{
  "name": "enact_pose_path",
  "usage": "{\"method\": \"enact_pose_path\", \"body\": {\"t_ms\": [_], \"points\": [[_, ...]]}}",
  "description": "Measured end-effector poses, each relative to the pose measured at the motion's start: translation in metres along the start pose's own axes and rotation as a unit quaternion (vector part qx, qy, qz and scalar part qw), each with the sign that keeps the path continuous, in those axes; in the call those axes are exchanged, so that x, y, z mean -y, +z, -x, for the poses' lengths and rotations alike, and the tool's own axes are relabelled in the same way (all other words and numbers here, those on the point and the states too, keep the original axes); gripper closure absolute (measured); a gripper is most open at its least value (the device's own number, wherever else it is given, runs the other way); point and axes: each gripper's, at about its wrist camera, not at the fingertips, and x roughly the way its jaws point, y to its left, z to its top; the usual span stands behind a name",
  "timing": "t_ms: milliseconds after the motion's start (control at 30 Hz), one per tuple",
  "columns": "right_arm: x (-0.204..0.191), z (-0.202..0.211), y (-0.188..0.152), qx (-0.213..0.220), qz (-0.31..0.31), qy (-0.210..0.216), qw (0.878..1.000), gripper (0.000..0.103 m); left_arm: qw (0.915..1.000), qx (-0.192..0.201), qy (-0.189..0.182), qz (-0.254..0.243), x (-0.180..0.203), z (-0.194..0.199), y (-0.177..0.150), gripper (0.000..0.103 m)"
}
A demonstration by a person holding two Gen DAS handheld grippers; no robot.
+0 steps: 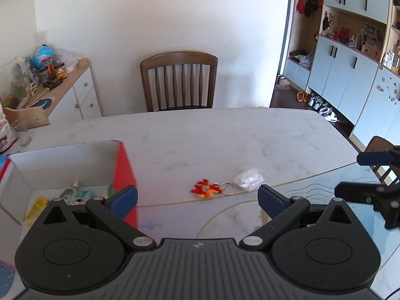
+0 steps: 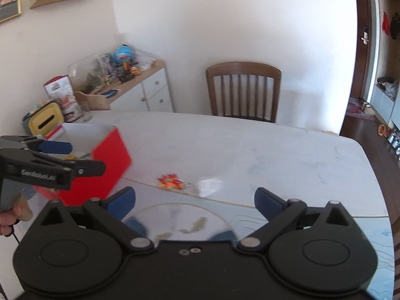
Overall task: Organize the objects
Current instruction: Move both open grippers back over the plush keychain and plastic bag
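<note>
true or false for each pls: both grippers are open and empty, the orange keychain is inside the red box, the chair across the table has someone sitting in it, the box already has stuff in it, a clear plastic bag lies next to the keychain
1. Both grippers are open and empty. True: the left gripper and the right gripper hold nothing between their spread jaws.
2. The orange keychain is inside the red box. False: the orange keychain lies on the table, to the right of the red box.
3. Someone sits in the chair. False: the wooden chair is empty.
4. The box already holds things. True: a few small items lie on its floor.
5. A clear plastic bag lies beside the keychain. True: the clear plastic bag lies at its ring end.
</note>
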Motion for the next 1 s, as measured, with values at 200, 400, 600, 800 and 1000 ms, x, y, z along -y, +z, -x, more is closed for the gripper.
{"method": "enact_pose_path", "body": {"t_ms": [200,400,600,800,1000], "points": [[0.032,-0.027,0.001,-0.015,-0.011,-0.008,1.0,0.002,0.9998,-0.008,0.008,-0.017,0.021,-0.032,-0.006,0.0],[0.049,-0.063,0.005,-0.034,-0.007,-0.003,0.999,0.002,0.9995,-0.012,0.021,-0.019,0.025,-0.069,-0.007,0.0],[0.054,-0.092,0.006,-0.052,0.011,0.016,0.998,0.003,0.9989,-0.026,0.038,-0.013,0.019,-0.108,-0.01,0.0],[0.045,-0.123,0.0,-0.064,0.037,0.029,0.997,0.006,0.9985,-0.036,0.041,0.0,0.009,-0.138,-0.01,0.0],[0.042,-0.15,-0.003,-0.073,0.061,0.047,0.994,0.013,0.9985,-0.048,0.025,0.007,0.007,-0.157,-0.016,0.0]]}}
